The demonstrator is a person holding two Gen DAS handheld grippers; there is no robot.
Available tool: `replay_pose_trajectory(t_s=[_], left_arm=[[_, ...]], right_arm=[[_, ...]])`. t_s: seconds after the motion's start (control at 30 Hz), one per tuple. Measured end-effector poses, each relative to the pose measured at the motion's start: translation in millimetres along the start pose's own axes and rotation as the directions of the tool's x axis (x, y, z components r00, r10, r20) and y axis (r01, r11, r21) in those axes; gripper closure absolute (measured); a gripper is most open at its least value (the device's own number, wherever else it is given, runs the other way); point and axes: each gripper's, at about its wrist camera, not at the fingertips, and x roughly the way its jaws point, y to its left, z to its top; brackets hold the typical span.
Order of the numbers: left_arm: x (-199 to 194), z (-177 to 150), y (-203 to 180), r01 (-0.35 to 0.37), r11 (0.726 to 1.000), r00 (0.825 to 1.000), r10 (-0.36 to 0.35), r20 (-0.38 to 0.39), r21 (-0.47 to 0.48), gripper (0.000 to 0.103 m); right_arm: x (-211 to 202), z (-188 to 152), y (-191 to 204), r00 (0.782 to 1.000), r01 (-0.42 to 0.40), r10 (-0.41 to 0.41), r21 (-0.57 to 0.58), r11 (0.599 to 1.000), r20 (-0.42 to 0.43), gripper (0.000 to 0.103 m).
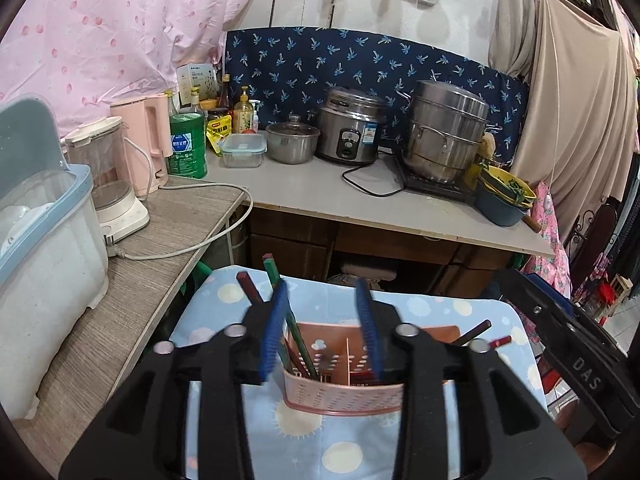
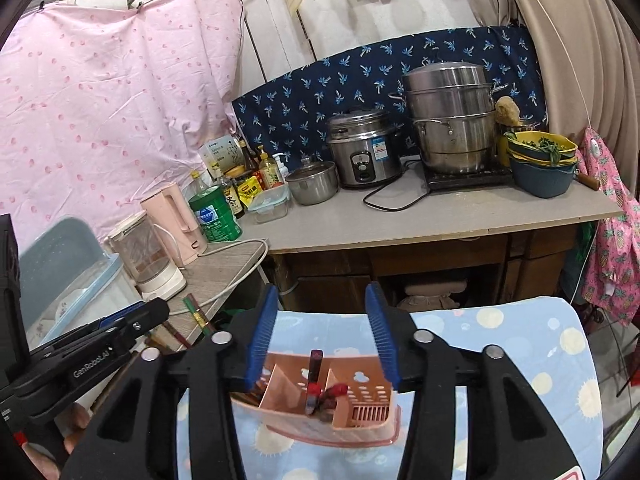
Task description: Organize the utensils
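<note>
Soft, even daylight is filling both views, leaving only faint shadows under the pots on the counter [image 1: 360, 196] beyond the jaws and a dark hollow beneath it. The fisheye lens is bending straight edges and darkening the corners into black vignettes. The steel steamer pot [image 2: 452, 120] is catching mild glare, while the blue pads [image 1: 276, 328] closest to the lens are looking slightly soft.
</note>
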Motion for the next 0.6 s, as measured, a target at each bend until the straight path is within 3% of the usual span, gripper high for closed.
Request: replay_pose_trajectory(t_s=[0.03,0.07,0.23,0.37,0.47,0.6], left_arm=[[-5.4,-2.1,-1.6,-0.009,1.000,1.000,0.009,0.012,0.004,0.049],[-9.4,-3.3,-3.0,-0.015,1.000,1.000,0.014,0.024,0.007,0.045],[-29.2,-11.2,-6.4,-0.018,1.000,0.999,0.017,0.039,0.020,0.040],[-49.6,-19.5,-7.2,-0.025,0.999,0.998,0.024,0.055,0.024,0.024],[-63.1,-28.1,-8.7,-0.034,0.999,0.997,0.032,0.064,0.031,0.017],[-76.5,-44.3,-8.1,-0.044,0.998,0.998,0.041,0.052,0.042,0.016]], right_arm=[[-5.6,-1.7,0.4,1.000,0.000,0.000,-0.001,1.000,0.003,0.051],[-11.5,-3.4,1.1,1.000,0.001,-0.001,-0.003,1.000,0.008,0.049],[-38.8,-11.6,6.3,1.000,0.004,-0.003,-0.021,1.000,0.024,0.038],[-59.3,-22.1,13.0,1.000,0.013,-0.011,-0.050,0.999,0.024,0.034],[-72.1,-32.0,19.1,0.999,0.034,-0.032,-0.083,0.996,0.020,0.029],[-85.8,-47.2,24.6,0.999,0.050,-0.051,-0.107,0.993,0.000,0.025]])
